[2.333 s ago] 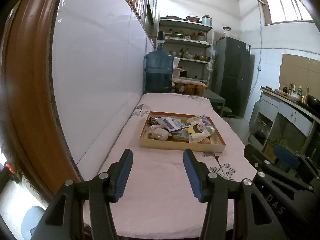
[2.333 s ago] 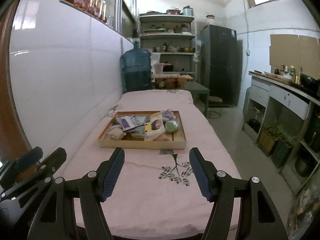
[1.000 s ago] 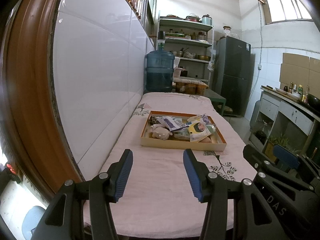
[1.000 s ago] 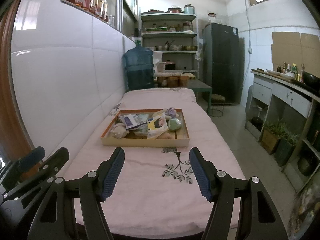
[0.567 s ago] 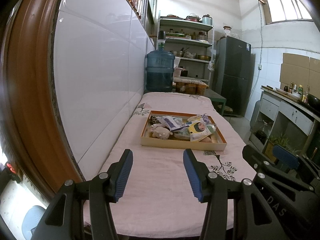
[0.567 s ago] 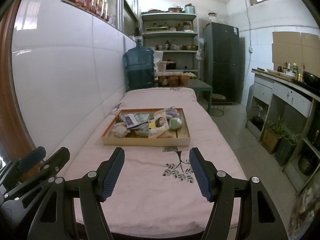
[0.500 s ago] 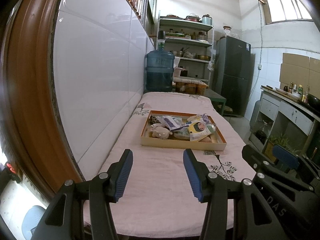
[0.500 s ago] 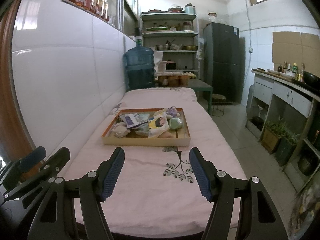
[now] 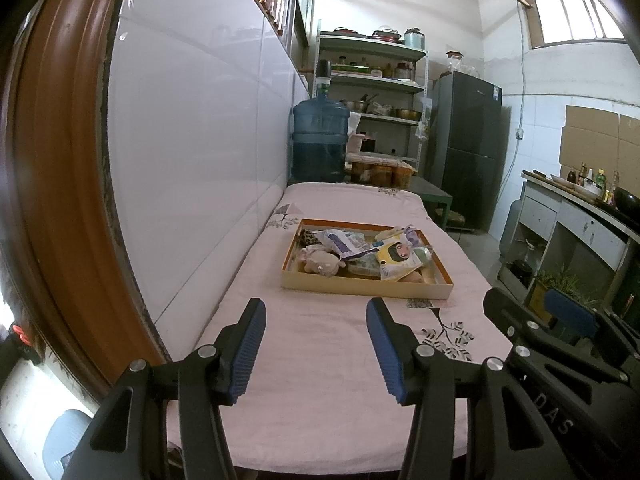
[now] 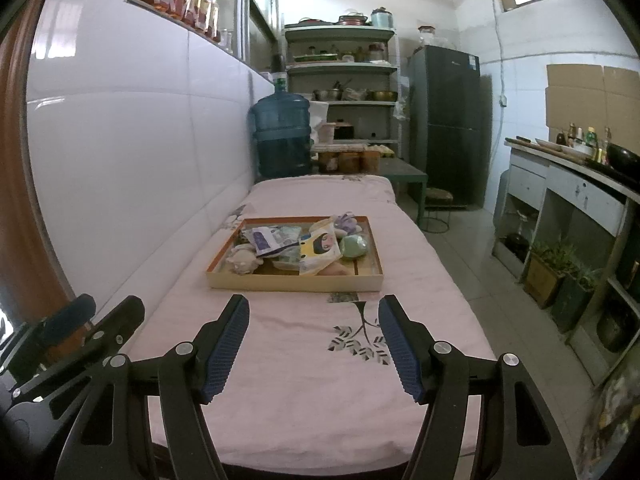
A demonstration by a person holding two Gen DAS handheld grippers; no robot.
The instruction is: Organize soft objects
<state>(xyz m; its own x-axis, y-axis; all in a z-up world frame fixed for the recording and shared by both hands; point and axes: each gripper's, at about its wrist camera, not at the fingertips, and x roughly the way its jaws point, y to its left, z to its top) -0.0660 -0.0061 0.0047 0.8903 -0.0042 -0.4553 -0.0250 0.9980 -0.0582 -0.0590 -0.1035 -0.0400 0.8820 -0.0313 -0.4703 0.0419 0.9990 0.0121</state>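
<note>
Left gripper: jaws spread wide, nothing between the blue-padded fingers; it hangs over the near end of the table, close to the white tiled wall.
Right gripper: jaws likewise wide apart and empty, held over the near end just to the right of the left one, whose black body shows at the lower left of its view.
Tray: a shallow cardboard tray with an orange inner rim, lying flat on the pink tablecloth, well ahead of both grippers and apart from them.
Soft objects: piled inside the tray; a beige plush toy at the near left, a yellow packet with a cartoon face in the middle, a white and purple packet behind the plush, a green rounded thing to the right, a purple plush at the far right.
Cloth print: a dark leaf motif lies between the tray and the right gripper.
Beyond the table: a blue water jug stands at the far end.
</note>
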